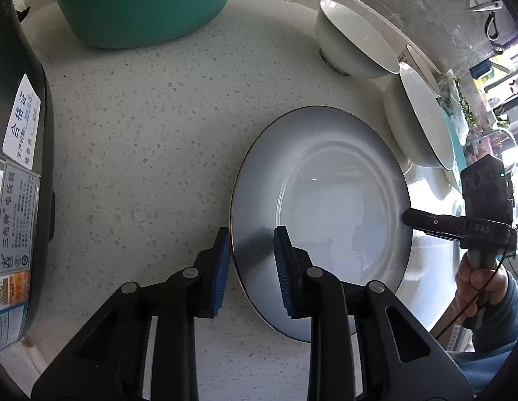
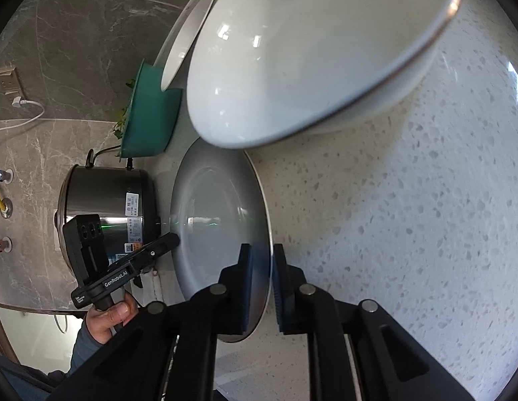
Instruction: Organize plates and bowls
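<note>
Grey-blue round ceramic plate [image 1: 326, 220] w/ thin dark rim, paler centre, glossy, lies flat on the white speckled stone countertop [image 1: 142, 140], right of the black-and-steel rice cooker [image 1: 15, 200].

Left gripper [image 1: 252, 260]: blue pads straddle plate's near-left rim, one pad over the plate, one outside; jaws narrow, closed onto the rim.

Right gripper [image 2: 260, 287]: jaws almost fully closed, pads pinching the plate's opposite rim edge-on.

Two white ceramic bowls, one far [image 1: 352, 40], one nearer right [image 1: 419, 117], sit tilted just beyond the plate; can't tell what props them. Teal plastic basin [image 1: 142, 3] at far left, top cut off by frame, contents only partly visible (some greens). Cooker label text too small to read. Right hand [image 1: 476, 287] visible on the grip handle, sleeve cut off.
</note>
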A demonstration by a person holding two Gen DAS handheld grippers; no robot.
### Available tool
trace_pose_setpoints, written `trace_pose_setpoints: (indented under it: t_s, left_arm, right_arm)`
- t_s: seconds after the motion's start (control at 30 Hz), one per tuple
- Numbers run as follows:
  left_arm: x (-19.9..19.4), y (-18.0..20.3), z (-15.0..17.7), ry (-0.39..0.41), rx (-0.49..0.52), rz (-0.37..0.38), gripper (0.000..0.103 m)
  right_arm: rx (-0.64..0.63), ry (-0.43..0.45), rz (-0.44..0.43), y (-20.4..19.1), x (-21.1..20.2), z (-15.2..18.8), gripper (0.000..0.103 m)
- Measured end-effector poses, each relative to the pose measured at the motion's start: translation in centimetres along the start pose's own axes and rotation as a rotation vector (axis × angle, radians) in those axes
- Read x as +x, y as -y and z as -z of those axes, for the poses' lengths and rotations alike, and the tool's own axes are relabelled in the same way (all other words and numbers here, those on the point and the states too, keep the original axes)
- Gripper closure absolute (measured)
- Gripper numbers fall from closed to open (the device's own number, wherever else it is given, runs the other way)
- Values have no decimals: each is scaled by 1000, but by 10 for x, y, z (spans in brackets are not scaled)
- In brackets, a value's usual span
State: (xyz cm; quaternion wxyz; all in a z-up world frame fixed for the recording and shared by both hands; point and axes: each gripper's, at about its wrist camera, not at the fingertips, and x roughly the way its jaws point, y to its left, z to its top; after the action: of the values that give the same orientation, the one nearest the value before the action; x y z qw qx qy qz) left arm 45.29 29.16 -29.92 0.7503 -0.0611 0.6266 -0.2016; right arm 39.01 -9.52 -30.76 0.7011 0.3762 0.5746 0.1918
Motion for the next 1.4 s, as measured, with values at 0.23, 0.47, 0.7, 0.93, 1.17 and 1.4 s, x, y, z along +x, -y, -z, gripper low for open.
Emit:
trace_pose_setpoints:
  t_s: [0.23, 0.47, 0.7, 0.93, 1.17, 1.4]
  left_arm:
    - [-1, 8, 12, -1, 5, 3, 80]
    - [-11, 30, 28, 1, 17, 12, 80]
    - [-29, 77, 48, 21, 62, 15, 80]
    - [-23, 140, 75, 14, 99, 32, 80]
    - [5, 179, 93, 15, 103, 30, 79]
    - [27, 188, 97, 4, 108, 21, 79]
  right_arm:
    - [11, 2, 17, -3, -4, 8, 89]
    - [8, 14, 28, -9, -20, 22, 89]
    - [3, 48, 26, -7, -55, 45, 89]
    - [10, 97, 38, 18, -98, 67, 89]
    - [17, 120, 68, 51, -117, 75, 88]
    - [3, 111, 87, 69, -120, 74, 88]
